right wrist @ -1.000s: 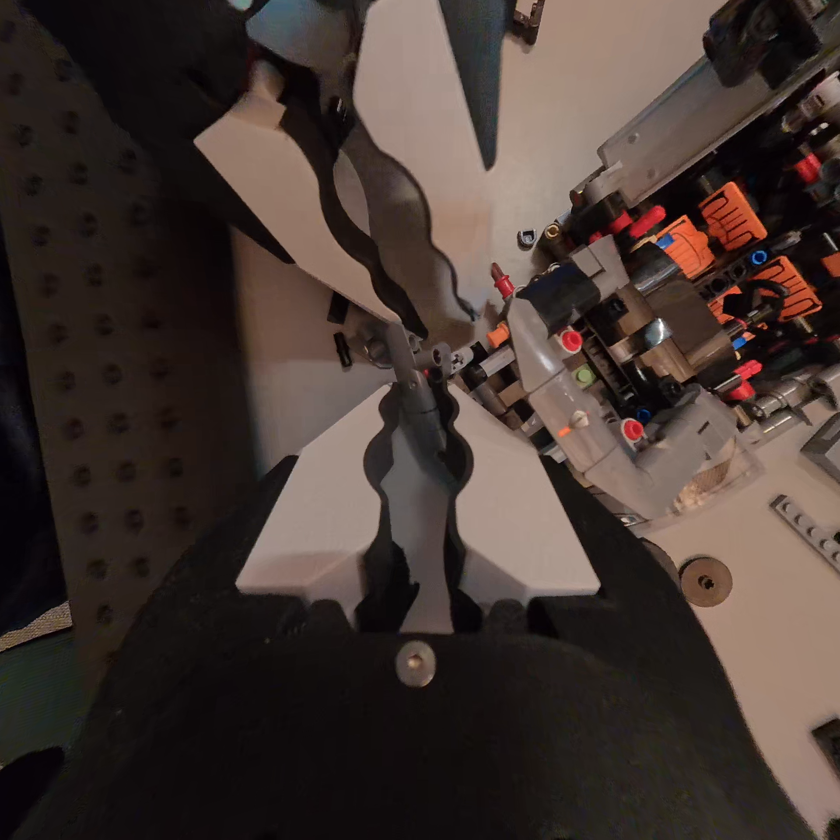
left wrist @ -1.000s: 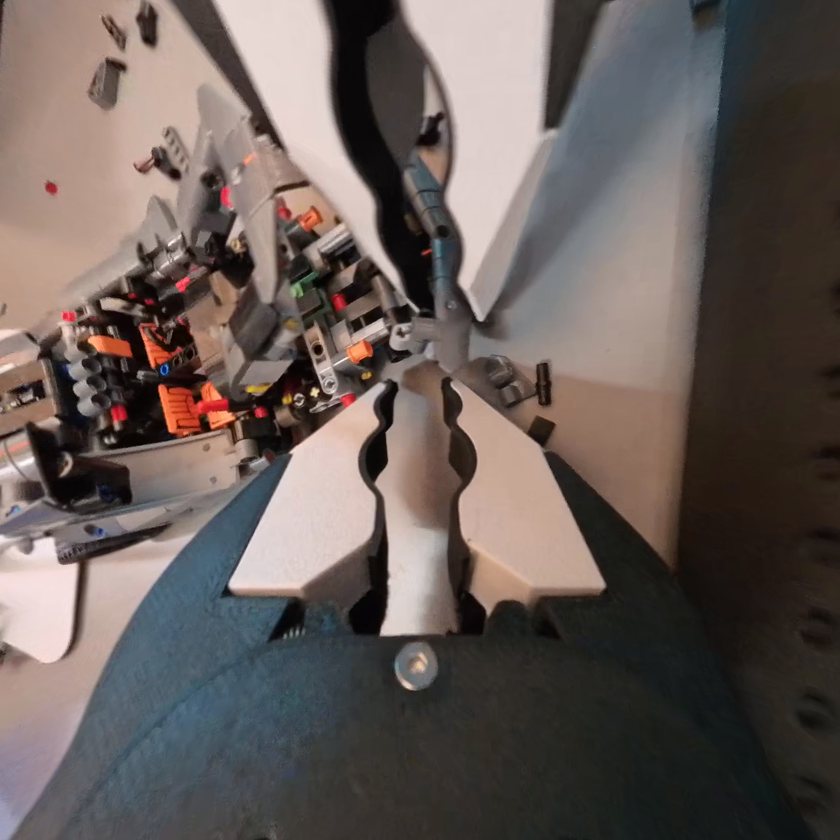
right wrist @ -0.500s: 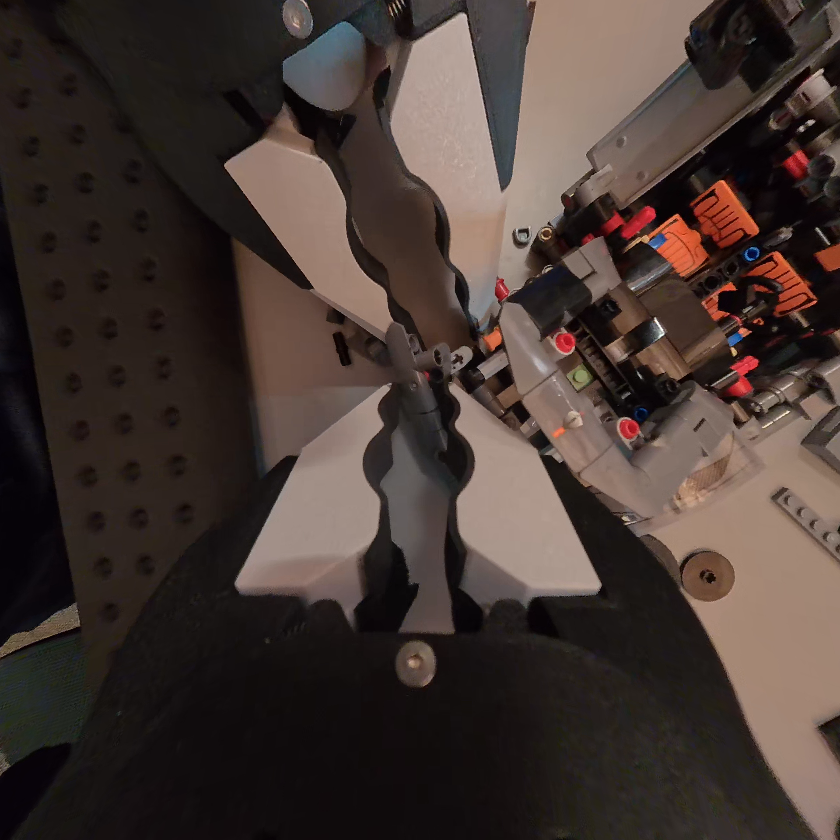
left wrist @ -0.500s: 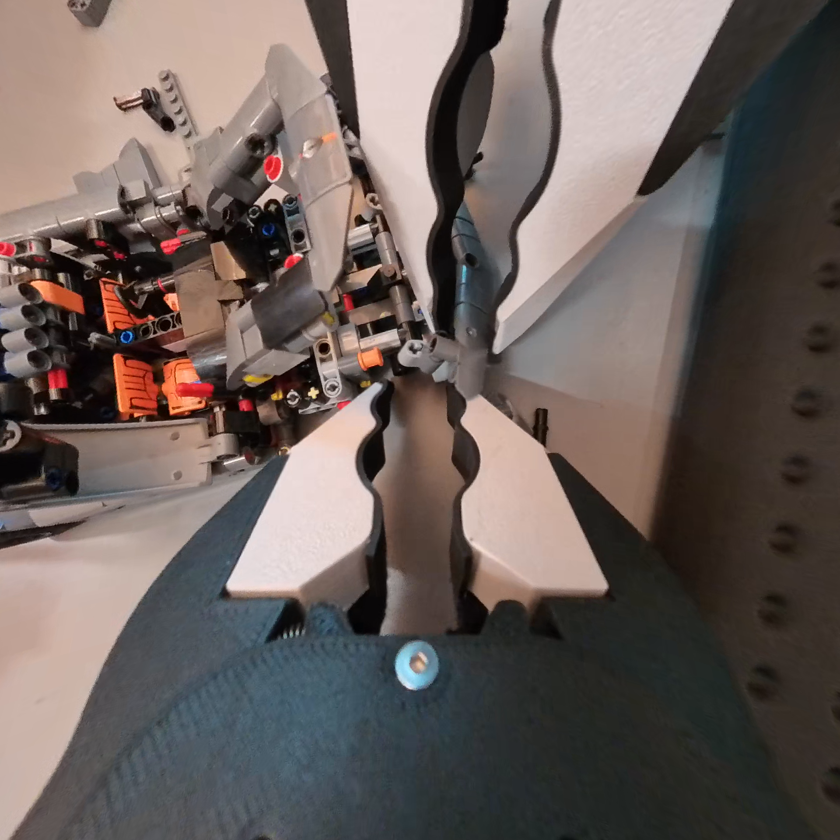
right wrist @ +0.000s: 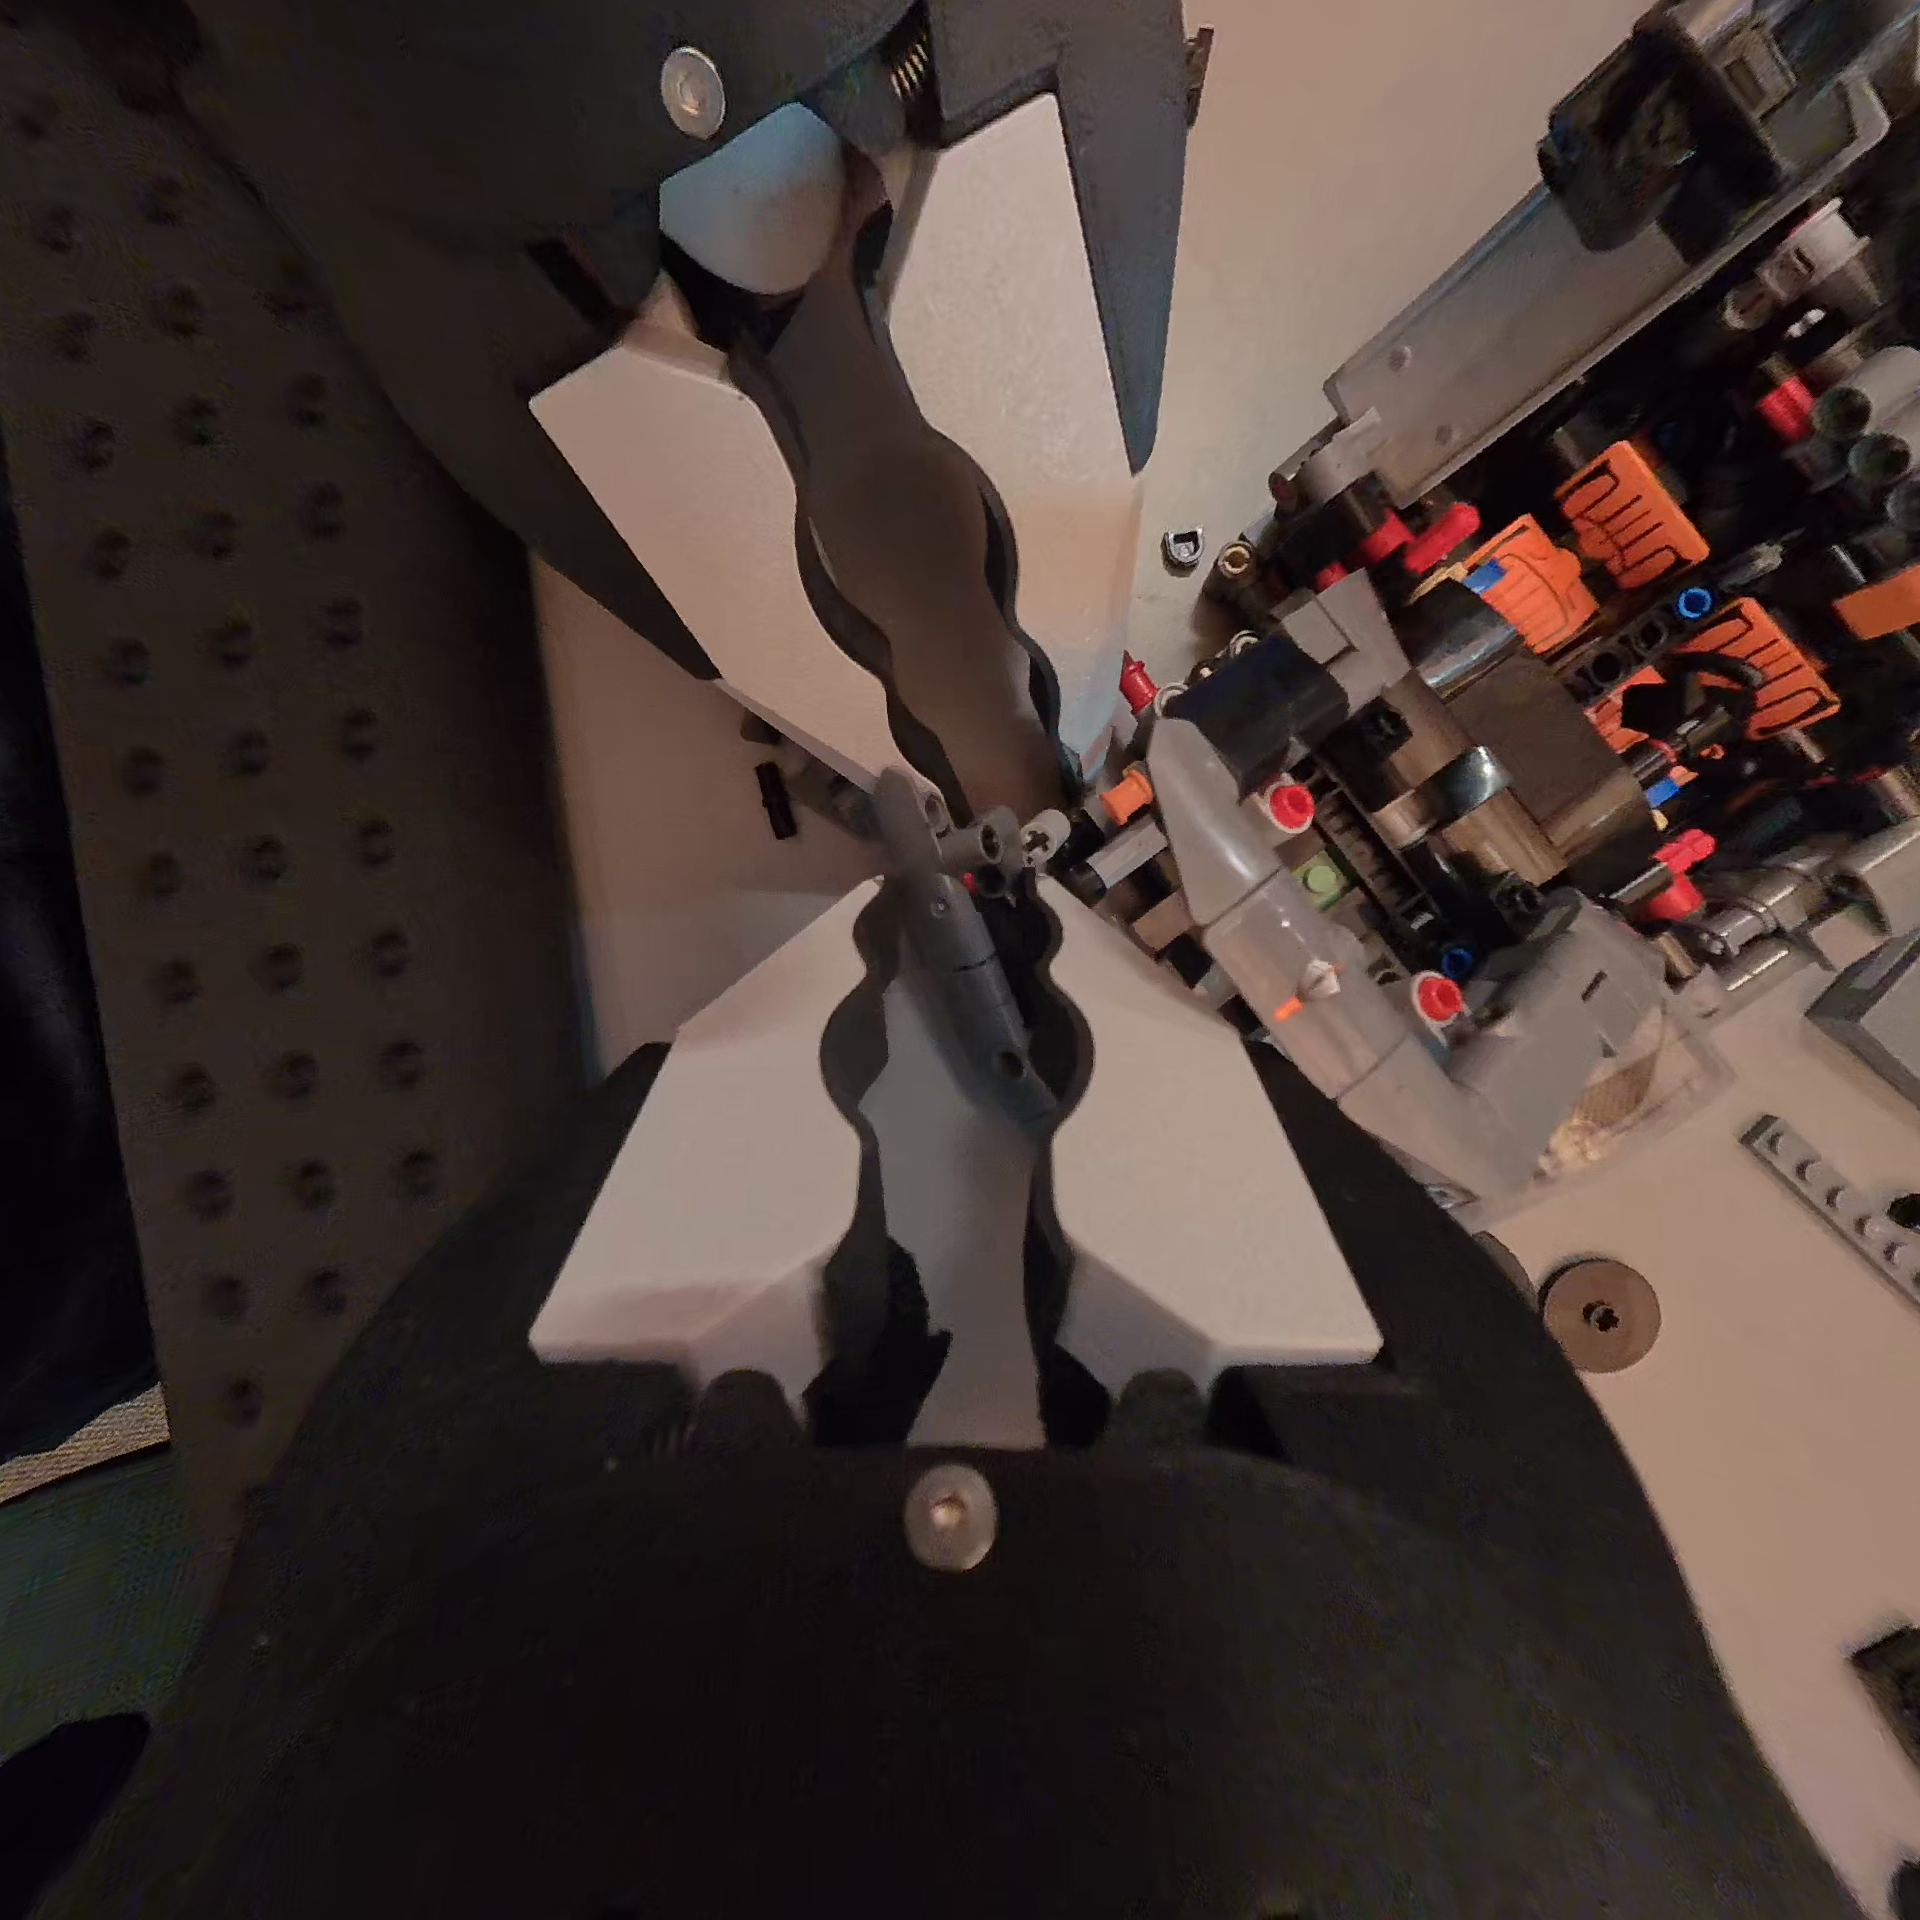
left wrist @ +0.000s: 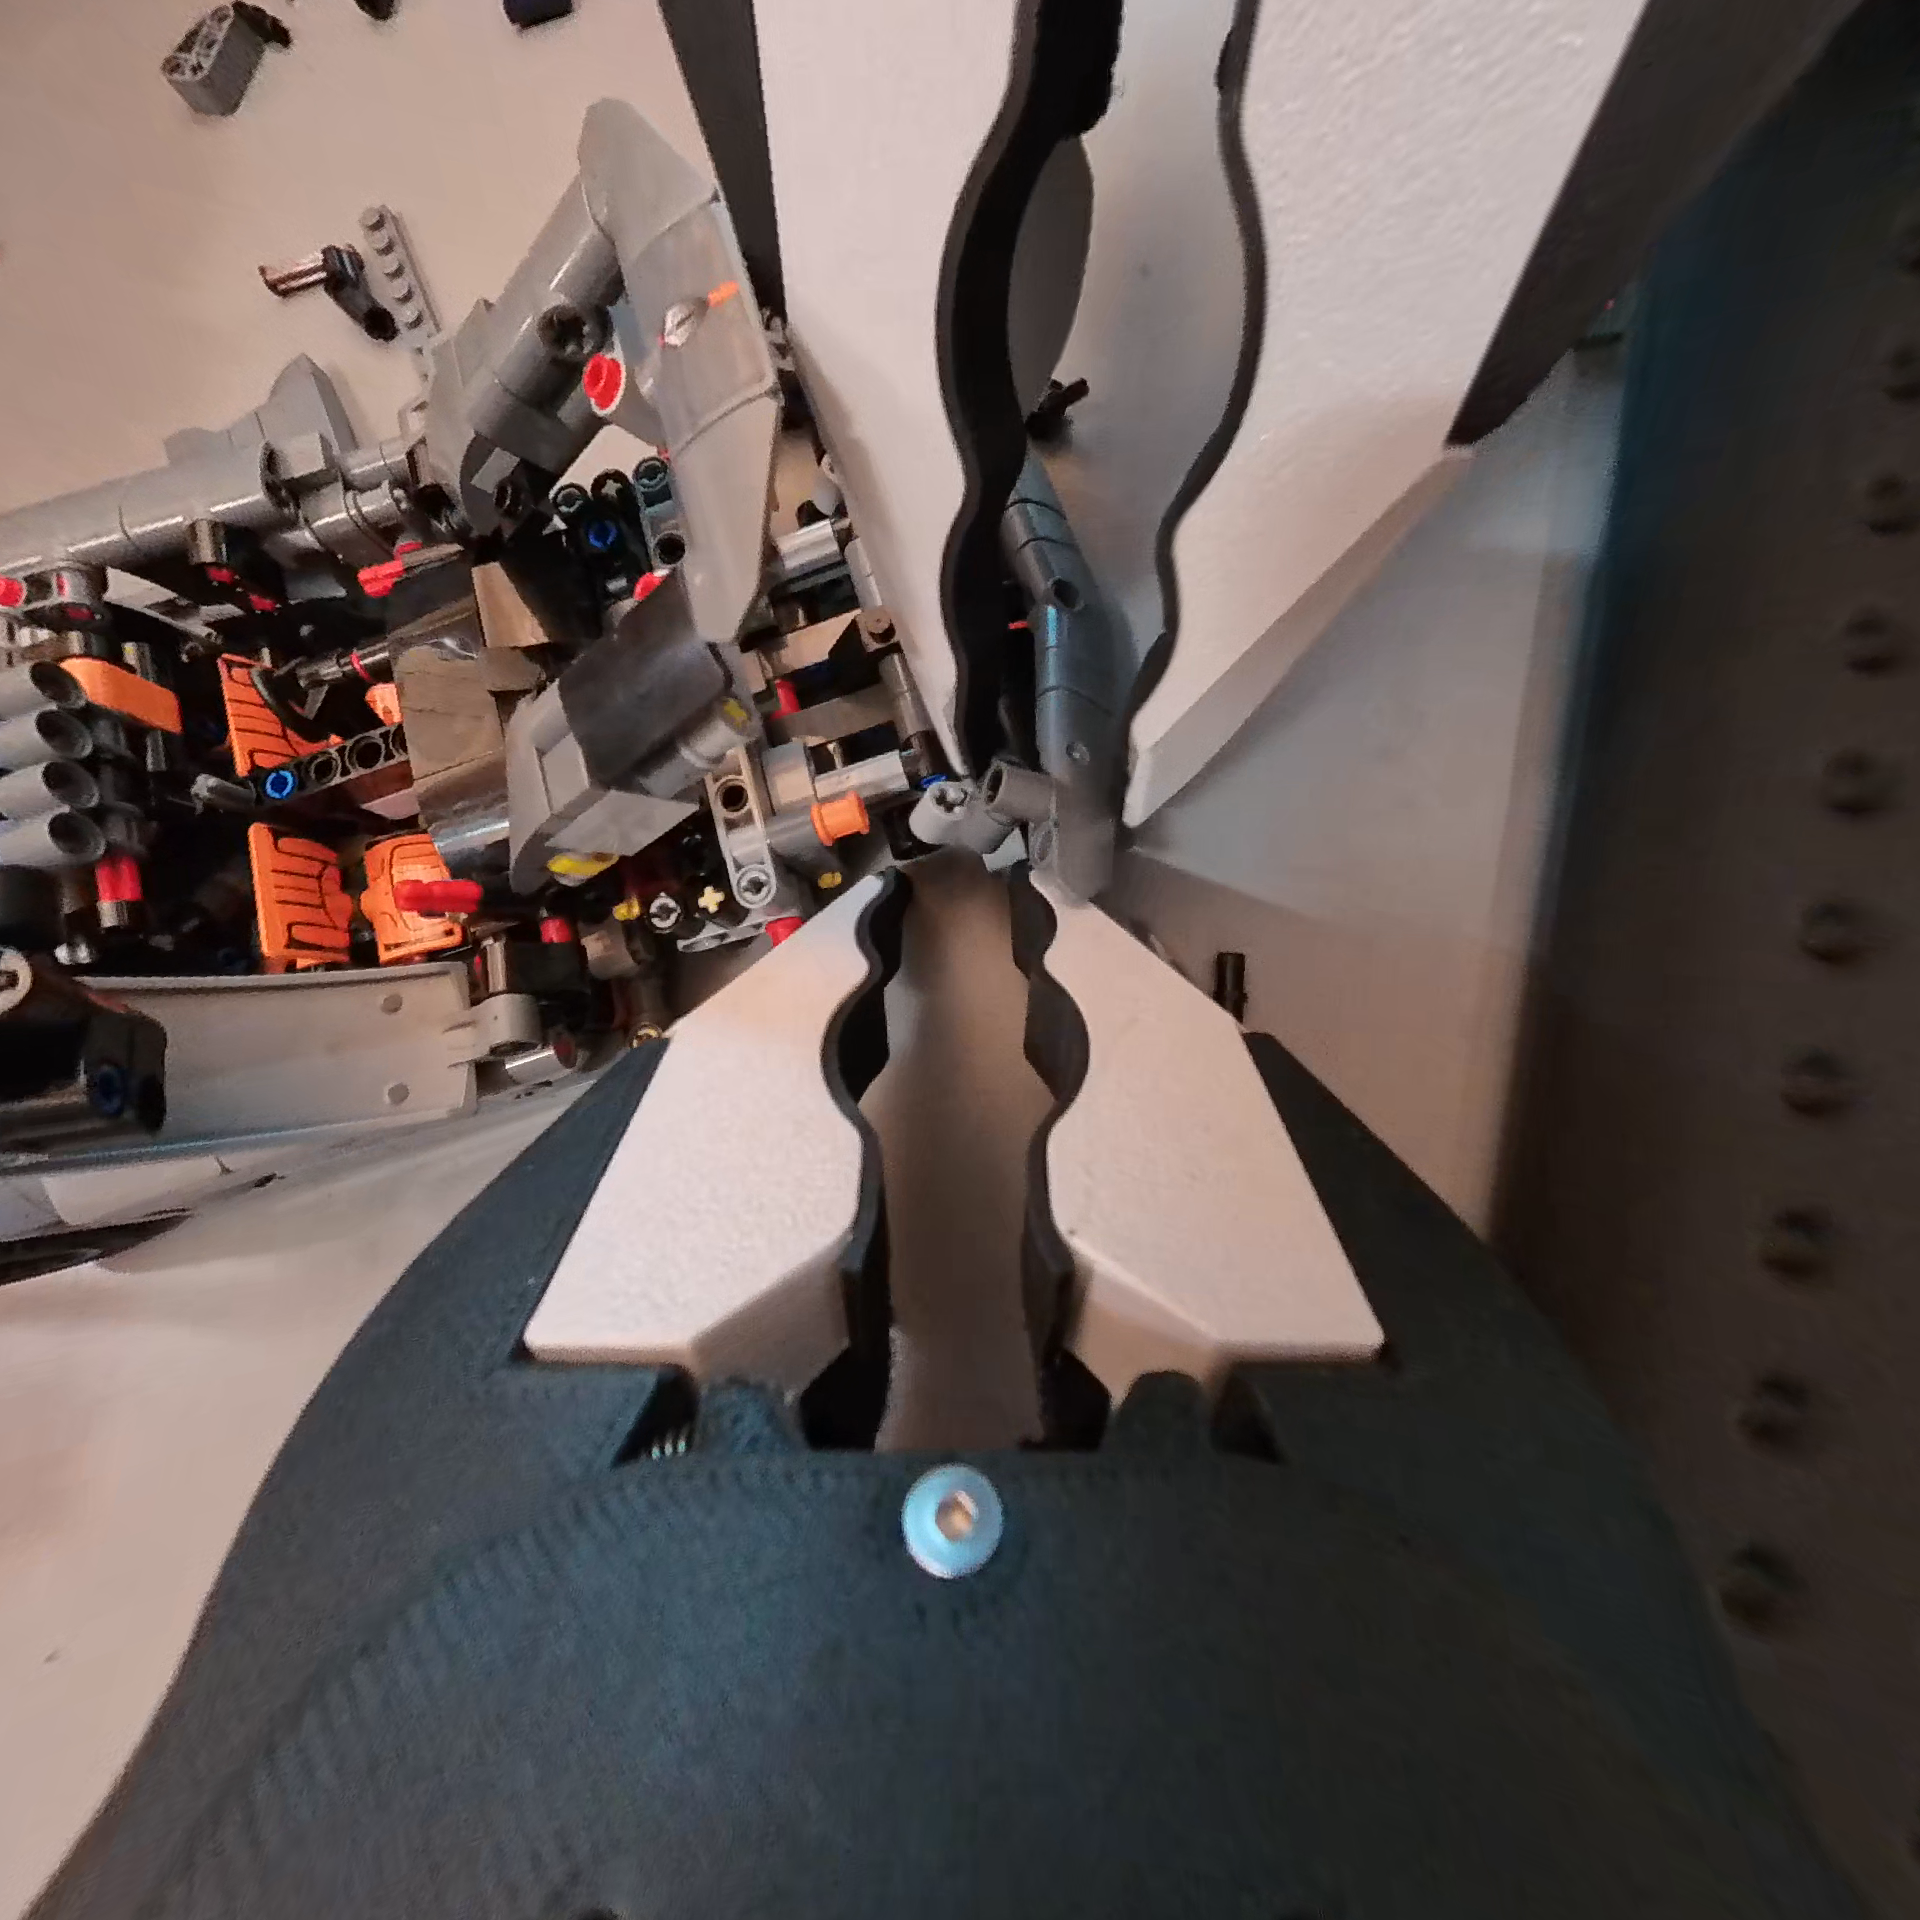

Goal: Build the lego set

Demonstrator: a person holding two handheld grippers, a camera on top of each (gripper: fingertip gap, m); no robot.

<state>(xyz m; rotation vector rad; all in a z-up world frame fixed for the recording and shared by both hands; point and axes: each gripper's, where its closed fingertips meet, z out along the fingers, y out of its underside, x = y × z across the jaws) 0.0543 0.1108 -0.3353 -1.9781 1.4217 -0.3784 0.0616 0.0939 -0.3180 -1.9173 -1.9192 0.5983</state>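
Observation:
A large partly built lego model (left wrist: 623, 675) in grey, black and orange lies on the white table; it also shows in the right wrist view (right wrist: 1455, 831). My right gripper (right wrist: 956, 894) is shut on a dark grey lego link piece (right wrist: 971, 982) with a light grey connector (right wrist: 1003, 836) at its tip. In the left wrist view the right gripper (left wrist: 1049, 779) comes down from above with that piece (left wrist: 1060, 644). My left gripper (left wrist: 961, 888) is open and empty, its fingertips just under the connector (left wrist: 977, 805), beside the model's end. It enters the right wrist view from above (right wrist: 997, 758).
A dark perforated panel (left wrist: 1766, 1039) stands close beside both grippers (right wrist: 208, 727). Loose parts lie around: a grey brick (left wrist: 213, 68), a grey studded plate (left wrist: 400, 270), a black pin (left wrist: 1231, 982), a black disc (right wrist: 1600, 1317), another grey plate (right wrist: 1839, 1195). My left and right fingertips are right by each other.
The two grippers have come closer, tip to tip. The right gripper still holds the grey piece, now right above the left fingertips. The model has shifted closer in both views.

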